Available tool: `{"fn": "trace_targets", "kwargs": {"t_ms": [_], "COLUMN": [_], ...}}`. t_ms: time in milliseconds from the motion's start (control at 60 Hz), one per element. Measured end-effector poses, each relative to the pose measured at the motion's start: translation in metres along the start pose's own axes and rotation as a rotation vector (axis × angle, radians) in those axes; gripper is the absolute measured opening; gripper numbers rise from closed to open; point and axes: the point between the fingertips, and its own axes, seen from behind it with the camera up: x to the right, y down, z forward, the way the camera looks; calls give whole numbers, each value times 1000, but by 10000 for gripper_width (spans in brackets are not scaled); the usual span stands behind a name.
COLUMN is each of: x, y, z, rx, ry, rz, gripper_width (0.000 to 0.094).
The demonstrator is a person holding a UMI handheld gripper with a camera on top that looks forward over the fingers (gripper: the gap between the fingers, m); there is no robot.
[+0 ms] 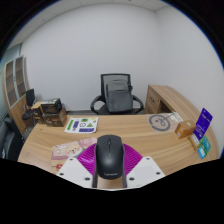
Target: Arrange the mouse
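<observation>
A black computer mouse (108, 158) sits lengthwise between my two fingers, its scroll wheel pointing away from me. My gripper (108, 166) is shut on the mouse, and the pink pads (85, 158) press against both of its sides. The mouse appears lifted above the wooden desk (125, 136), which lies below and beyond it. The underside of the mouse is hidden.
On the desk lie a green and white booklet (80, 124), a pinkish leaflet (66, 150), a round disc (162, 121), a small carton (186, 128) and a blue box (203, 122). Black items (45, 108) stand at the left. An office chair (118, 93) is behind the desk.
</observation>
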Motion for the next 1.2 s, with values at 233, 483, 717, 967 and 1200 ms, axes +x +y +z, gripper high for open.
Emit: {"fn": "trace_targets", "kwargs": {"t_ms": [233,483,717,967,1200], "x": [-108,-157,-157,-156,-141], "y": [12,97,126,119,87], "z": [56,114,125,118,35], "rx": [-47,-156,-168,-156,-114], "ry": [-78,-94,-73,-57,-59], "rz": [-73,-66,-87,-97,-30], "gripper_width": [334,336,342,859,859]}}
